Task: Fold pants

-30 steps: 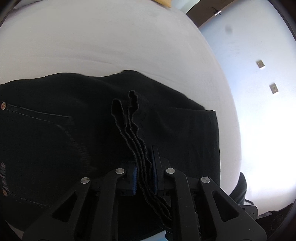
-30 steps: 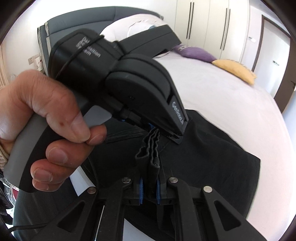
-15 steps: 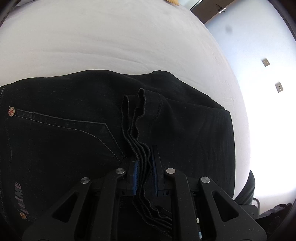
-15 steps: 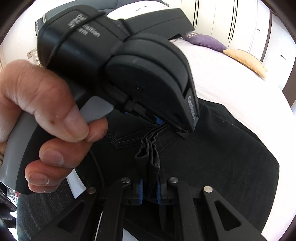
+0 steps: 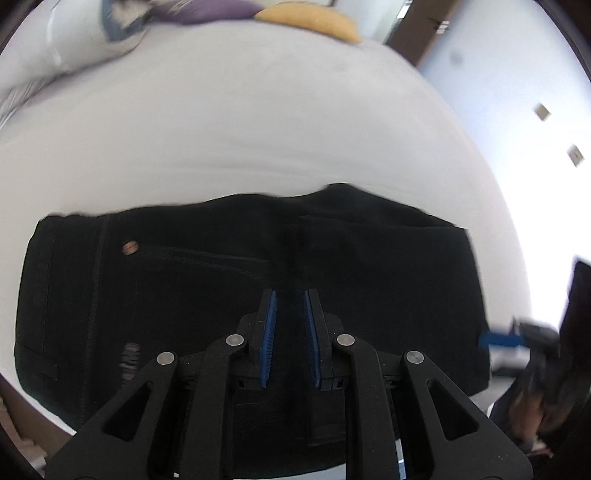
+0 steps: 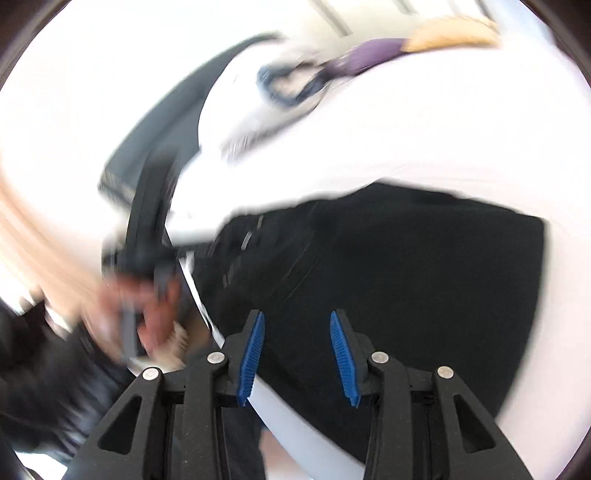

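Black denim pants (image 5: pixel 369 295), folded into a flat rectangle, lay on the white-sheeted bed (image 5: pixel 258 140), near its front edge. A copper rivet (image 5: pixel 130 247) and pale pocket stitching showed on the fold's left part in the left wrist view. In the right wrist view the same fold (image 6: pixel 424 277) reached close to the bed's (image 6: pixel 443 122) near edge, its far side running roughly straight across the sheet.

Left gripper (image 5: pixel 290 339) hung above the middle of the fold, its 2 blue-padded fingers (image 5: pixel 269 332) a narrow gap apart and opening, nothing between them, no cloth pinched. Right gripper (image 6: pixel 297 358) hovered over the fold's near edge, its blue-padded fingers (image 6: pixel 251 358) clearly spread and opening wider, likewise empty. Seen blurred in the right wrist view at the left: a person's hand (image 6: pixel 155 317) wrapped round the other gripper's black handle, off the bed's edge. At the right margin of the left wrist view, smeared by motion, a blue pad and dark body of the other gripper, beside the fold's right end.

Toward the bed's far edge: a purple cushion (image 5: pixel 207 14), a mustard-yellow cushion (image 5: pixel 314 22) and a white pillow with a blue-grey print (image 5: pixel 92 40). Grey upholstered headboard (image 6: pixel 173 122) visible past the pillow in the right wrist view.
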`<state>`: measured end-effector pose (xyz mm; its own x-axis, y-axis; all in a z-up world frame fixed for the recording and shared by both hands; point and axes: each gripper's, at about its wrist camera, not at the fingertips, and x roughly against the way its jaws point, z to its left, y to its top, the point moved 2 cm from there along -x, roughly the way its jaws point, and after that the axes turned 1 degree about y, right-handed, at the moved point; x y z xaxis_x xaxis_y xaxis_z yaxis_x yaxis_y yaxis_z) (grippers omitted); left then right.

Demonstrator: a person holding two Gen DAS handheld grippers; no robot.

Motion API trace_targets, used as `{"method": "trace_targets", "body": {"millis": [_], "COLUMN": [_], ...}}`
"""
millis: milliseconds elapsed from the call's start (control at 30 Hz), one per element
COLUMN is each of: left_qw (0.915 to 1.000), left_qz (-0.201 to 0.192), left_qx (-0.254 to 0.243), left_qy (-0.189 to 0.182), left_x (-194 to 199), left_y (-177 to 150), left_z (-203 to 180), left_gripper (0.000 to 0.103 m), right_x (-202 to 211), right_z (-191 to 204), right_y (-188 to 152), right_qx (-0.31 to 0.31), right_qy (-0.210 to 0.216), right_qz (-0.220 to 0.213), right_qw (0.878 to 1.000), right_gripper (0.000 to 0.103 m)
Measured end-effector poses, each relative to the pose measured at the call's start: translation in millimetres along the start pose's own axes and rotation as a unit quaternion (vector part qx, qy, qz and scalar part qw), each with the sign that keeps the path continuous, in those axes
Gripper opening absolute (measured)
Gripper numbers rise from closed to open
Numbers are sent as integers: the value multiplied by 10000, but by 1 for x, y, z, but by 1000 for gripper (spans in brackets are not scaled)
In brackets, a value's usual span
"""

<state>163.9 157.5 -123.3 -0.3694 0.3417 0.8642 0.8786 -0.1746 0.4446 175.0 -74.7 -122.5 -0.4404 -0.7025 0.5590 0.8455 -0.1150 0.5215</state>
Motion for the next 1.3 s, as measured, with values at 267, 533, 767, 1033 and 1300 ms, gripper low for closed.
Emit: {"method": "trace_targets", "body": {"millis": [267, 533, 767, 1033, 1300], "left_qw": [9972, 9979, 9983, 9997, 9699], "left_qz": [511, 556, 528, -64, -1403], "left_qx": [-527, -305, -165, 184, 1988], "left_qy": [113, -141, -190, -163, -125], "left_x": [-40, -28, -16, 31, 134], "left_y": [-49, -61, -65, -85, -141], "left_z": [-33, -20, -13, 23, 115], "left_gripper": [15, 15, 15, 15, 16], "right_x": [40, 4, -6, 8, 37], "right_z": [-102, -147, -105, -58, -36], "right_y": [45, 27, -40, -90, -55], "right_qx": [-1307, -2027, -1757, -1555, -1320], "right_qy": [668, 913, 1256, 1412, 1567], "right_qz": [-455, -215, 333, 828, 258], "right_qw": [9881, 9747, 9758, 9742, 9784], "right_gripper": [42, 33, 33, 33, 43]}}
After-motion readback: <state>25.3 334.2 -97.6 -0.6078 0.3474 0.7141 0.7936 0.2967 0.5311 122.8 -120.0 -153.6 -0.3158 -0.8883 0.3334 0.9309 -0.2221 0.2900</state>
